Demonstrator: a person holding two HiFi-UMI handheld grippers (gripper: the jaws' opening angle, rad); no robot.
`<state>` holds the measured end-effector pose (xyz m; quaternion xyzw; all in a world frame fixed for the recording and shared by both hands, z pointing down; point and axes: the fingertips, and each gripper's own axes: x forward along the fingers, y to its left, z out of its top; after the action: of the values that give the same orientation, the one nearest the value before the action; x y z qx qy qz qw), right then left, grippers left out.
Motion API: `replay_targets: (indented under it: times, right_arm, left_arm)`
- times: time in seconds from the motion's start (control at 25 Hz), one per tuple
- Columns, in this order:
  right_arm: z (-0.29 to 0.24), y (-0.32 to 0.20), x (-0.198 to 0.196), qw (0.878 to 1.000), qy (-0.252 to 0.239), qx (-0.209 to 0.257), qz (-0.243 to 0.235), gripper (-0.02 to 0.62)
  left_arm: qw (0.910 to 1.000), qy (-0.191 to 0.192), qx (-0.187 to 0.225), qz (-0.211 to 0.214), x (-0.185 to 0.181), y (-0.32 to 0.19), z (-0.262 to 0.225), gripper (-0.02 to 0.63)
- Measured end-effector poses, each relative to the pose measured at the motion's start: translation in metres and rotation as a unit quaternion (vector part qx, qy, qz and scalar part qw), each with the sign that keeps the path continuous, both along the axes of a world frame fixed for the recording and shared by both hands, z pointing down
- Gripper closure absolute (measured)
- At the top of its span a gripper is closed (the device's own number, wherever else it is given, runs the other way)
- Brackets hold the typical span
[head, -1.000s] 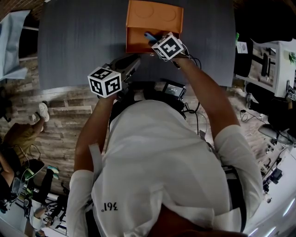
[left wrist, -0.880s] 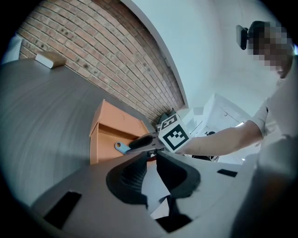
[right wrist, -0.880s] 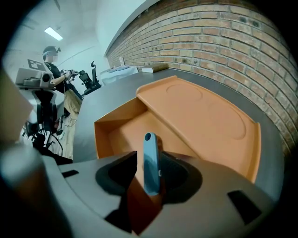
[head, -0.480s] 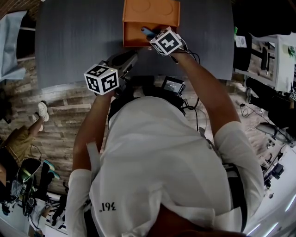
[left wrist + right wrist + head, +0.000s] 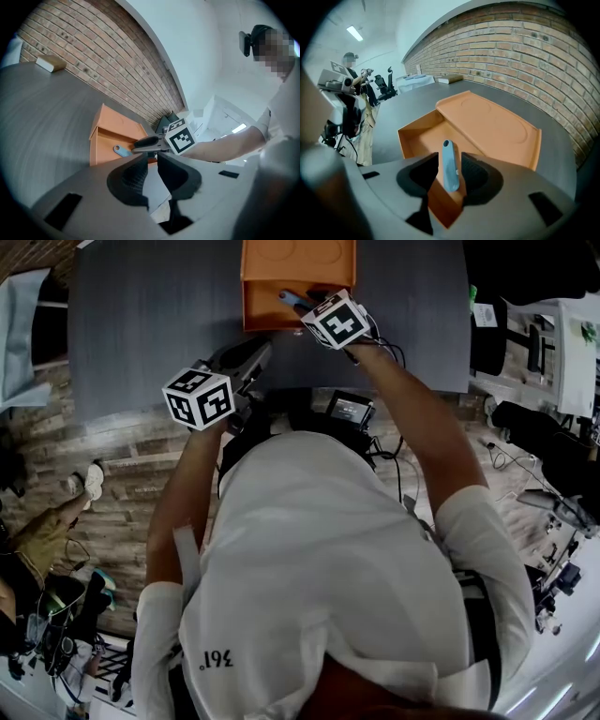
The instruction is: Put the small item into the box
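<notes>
We held the small item [image 5: 449,168], judged light, stiff and slick, clamped mid-body in the right gripper [image 5: 450,161] over the open box [image 5: 421,136] at 12 o'clock on the bench [image 5: 141,315]; left gripper [image 5: 150,162] hung slightly agape, empty.

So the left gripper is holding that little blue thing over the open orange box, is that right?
Not quite. It is the right gripper that holds the little blue thing over the open orange box; the right gripper view shows it pinched between those jaws. The left gripper is empty.
</notes>
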<state>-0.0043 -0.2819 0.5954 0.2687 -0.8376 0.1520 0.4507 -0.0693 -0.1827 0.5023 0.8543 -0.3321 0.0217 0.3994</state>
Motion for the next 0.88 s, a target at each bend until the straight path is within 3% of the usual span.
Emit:
replay_targets:
  times: [0.48,0.88]
  right_arm:
    - [-0.07,0.008,0.012,0.992,-0.094,0.044,0.067,0.549]
    - [-0.135,0.03,0.022,0.977,-0.163,0.083,0.109,0.571]
  left_arm:
    - [0.998,0.035,0.037,-0.037,-0.015,0.001,-0.037,0.578]
    - [0.9932,0.067,0.075,-0.06,-0.028,0.009,-0.089,0.586]
